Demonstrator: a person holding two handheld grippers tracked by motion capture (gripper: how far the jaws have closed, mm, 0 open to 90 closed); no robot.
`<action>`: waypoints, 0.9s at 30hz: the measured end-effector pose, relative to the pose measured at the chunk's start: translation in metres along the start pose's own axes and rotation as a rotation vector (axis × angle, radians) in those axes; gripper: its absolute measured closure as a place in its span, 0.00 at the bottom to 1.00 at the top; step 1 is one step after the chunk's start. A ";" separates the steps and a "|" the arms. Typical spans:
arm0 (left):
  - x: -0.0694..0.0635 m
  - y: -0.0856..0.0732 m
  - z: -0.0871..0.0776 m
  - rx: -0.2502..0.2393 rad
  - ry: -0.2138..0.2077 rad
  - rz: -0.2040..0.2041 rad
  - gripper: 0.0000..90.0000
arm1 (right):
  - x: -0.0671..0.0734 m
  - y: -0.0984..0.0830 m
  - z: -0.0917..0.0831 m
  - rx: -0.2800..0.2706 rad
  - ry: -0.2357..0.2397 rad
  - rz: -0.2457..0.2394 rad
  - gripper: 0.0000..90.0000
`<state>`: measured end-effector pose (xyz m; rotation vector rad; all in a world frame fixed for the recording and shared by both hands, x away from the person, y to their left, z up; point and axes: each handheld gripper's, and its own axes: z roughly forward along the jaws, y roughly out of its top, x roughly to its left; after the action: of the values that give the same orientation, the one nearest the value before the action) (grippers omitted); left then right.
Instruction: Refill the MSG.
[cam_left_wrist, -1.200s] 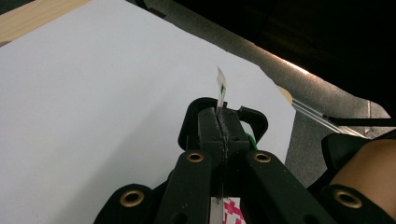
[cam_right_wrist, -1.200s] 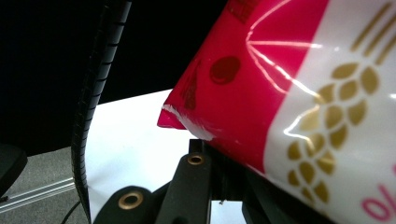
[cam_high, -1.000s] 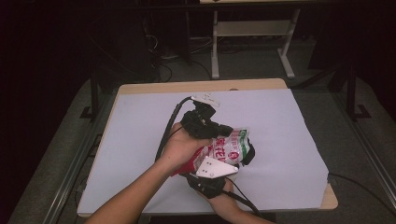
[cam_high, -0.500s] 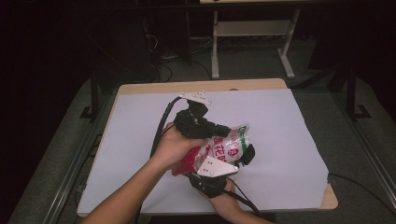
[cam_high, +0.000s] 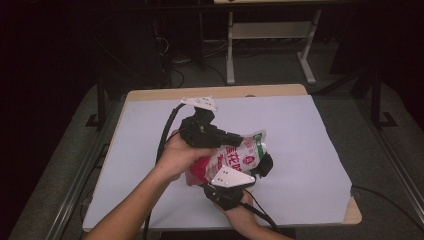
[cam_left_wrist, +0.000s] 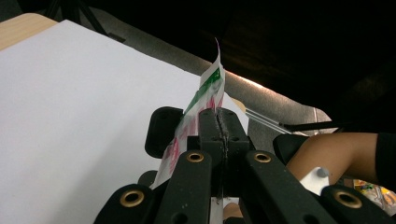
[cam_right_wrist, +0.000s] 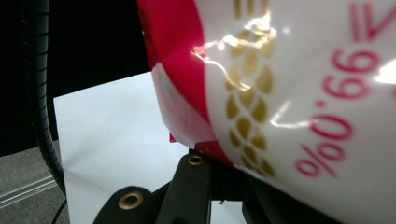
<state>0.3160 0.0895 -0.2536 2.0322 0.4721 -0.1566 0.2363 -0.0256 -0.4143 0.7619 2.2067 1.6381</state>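
Your light falls from above onto the white table sheet (cam_high: 300, 150), which reads bright and even while the floor and room around it sink into near black. In the right gripper view the snack bag (cam_right_wrist: 289, 93) sits so close it blurs, with white glare streaks across its glossy print. In the left gripper view the background beyond the sheet is dim.

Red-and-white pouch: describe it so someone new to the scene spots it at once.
Start at the white sheet covering the table; near its front middle, two hands meet. Between them is the pouch, pinched by the left gripper and right gripper. It's glossy red and white with red print, a green top edge, the only colourful thing there.
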 end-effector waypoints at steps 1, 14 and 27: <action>0.000 0.000 -0.001 -0.007 -0.001 -0.003 1.00 | 0.000 0.000 0.000 0.002 0.000 0.004 1.00; 0.002 -0.008 -0.027 -0.053 0.012 -0.009 1.00 | -0.003 0.003 -0.001 0.000 0.000 0.009 1.00; 0.009 -0.023 -0.050 -0.133 0.000 -0.019 1.00 | -0.003 0.006 -0.005 0.016 -0.017 -0.021 1.00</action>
<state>0.3105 0.1448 -0.2502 1.8982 0.4893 -0.1325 0.2372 -0.0297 -0.4077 0.7515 2.2112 1.6001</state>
